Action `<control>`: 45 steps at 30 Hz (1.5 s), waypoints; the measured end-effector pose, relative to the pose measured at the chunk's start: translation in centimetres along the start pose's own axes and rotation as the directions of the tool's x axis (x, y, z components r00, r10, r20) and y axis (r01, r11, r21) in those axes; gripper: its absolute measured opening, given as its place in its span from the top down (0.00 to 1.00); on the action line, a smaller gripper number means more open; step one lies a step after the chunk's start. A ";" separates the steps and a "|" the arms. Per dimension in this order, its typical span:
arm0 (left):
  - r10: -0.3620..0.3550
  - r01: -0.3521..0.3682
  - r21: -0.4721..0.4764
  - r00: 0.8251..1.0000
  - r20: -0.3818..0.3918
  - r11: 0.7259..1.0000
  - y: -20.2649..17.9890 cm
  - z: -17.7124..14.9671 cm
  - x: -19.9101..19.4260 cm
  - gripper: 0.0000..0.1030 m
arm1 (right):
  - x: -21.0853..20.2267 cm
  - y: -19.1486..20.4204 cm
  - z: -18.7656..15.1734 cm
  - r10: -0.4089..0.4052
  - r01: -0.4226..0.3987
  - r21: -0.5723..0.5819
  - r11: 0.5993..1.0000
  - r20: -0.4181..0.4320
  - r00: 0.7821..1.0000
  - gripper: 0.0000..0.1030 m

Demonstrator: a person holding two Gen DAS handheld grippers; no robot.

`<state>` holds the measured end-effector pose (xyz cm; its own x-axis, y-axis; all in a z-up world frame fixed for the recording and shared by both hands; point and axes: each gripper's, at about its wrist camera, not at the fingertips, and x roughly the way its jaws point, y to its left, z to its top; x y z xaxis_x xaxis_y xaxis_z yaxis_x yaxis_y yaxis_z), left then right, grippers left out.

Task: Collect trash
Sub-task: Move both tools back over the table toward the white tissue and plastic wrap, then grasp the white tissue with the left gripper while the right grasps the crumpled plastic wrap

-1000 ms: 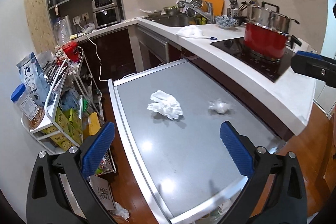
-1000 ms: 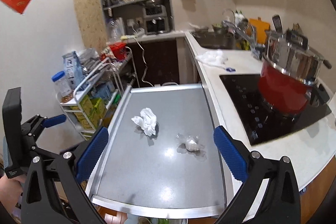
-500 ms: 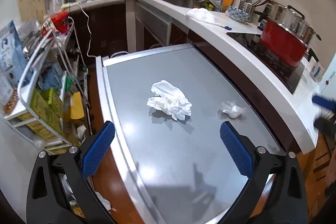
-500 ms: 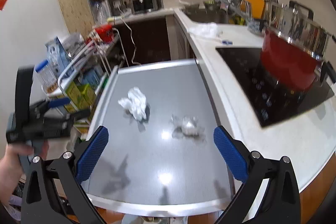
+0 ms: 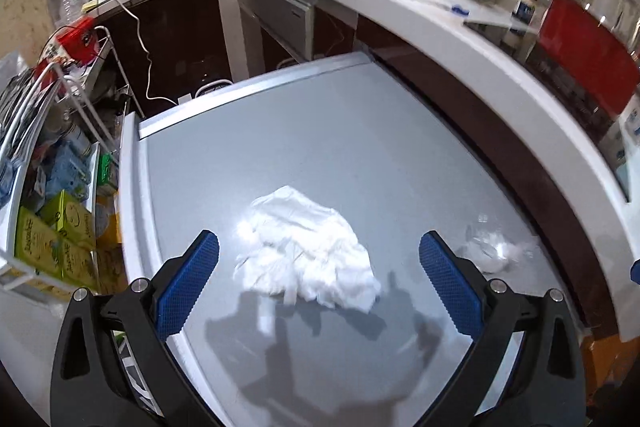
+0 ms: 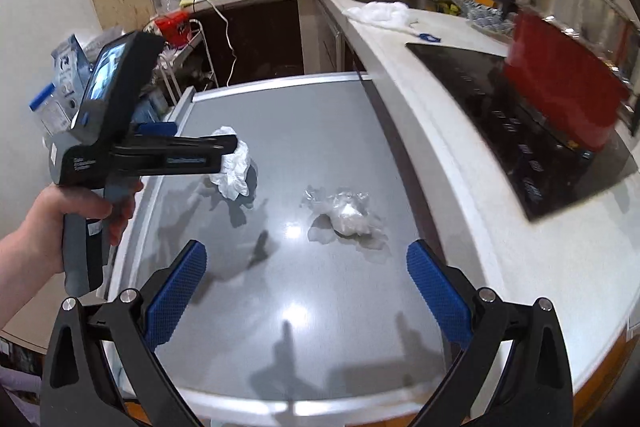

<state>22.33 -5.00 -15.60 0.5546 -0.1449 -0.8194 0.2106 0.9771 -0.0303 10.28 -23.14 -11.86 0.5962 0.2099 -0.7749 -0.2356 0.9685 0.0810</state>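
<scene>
Left gripper spread wide around the crumpled tissue on the grey bench; right gripper spread too, near the plastic wrapper.

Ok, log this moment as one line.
left hand-held gripper: open, around crumpled tissue | right hand-held gripper: open, short of plastic wrapper | both on grey table | nothing grasped

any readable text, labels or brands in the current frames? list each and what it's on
None can be read.
Green boxes on the rack: printing blurred.
Left gripper handle: small grey lettering, too small.
Blue-and-white bag: print too blurred.
Sticker on the countertop edge: illegible.
</scene>
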 end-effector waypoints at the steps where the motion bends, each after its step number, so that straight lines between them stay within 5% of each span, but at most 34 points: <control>1: 0.002 -0.002 0.007 1.000 -0.009 1.000 -0.1 0.1 0.6 0.02 | 0.9 0.3 0.2 -0.005 0.005 -0.010 1.000 -0.008 1.000 0.04; 13: -0.004 0.007 0.025 0.992 -0.127 1.000 0.6 -0.9 6.1 0.03 | 8.9 -0.4 2.1 0.020 -0.023 -0.020 1.000 -0.116 0.993 0.04; 16: -0.042 0.043 0.001 0.988 -0.151 0.999 1.5 -1.4 6.4 0.19 | 9.9 -0.5 2.4 0.014 -0.020 -0.045 0.999 -0.129 0.992 0.04; 25: -0.092 0.090 -0.026 0.988 -0.127 0.996 4.1 -3.2 3.8 0.33 | 12.5 -0.6 2.9 0.003 -0.017 -0.075 0.997 -0.176 0.984 0.05; 30: -0.085 0.082 -0.034 0.990 -0.111 0.996 5.1 -3.8 2.5 0.33 | 14.4 -1.0 2.7 0.007 -0.024 -0.072 0.997 -0.227 0.974 0.06; 34: -0.088 0.087 -0.018 0.989 -0.119 0.996 4.9 -4.3 2.6 0.33 | 14.9 -1.3 2.2 0.212 -0.200 0.070 0.977 -0.276 0.938 0.16; 36: -0.071 0.073 0.013 0.991 -0.113 0.997 4.7 -4.5 2.4 0.33 | 14.4 -0.9 1.9 0.252 -0.241 0.072 0.968 -0.268 0.930 0.16; 40: -0.029 0.034 0.053 0.994 -0.102 0.998 4.6 -4.7 2.1 0.18 | 12.8 -0.4 1.8 0.183 -0.188 0.000 0.982 -0.238 0.954 0.16; 45: -0.026 0.033 0.067 0.995 -0.096 0.997 4.5 -4.6 2.2 0.17 | 13.3 -0.1 1.7 0.123 -0.149 -0.079 0.986 -0.269 0.955 0.16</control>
<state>20.77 -0.22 -20.17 0.4692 -0.1549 -0.8694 0.2823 0.9591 -0.0185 19.50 -20.25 -21.12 0.3338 0.2834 -0.8990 -0.3816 0.9127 0.1460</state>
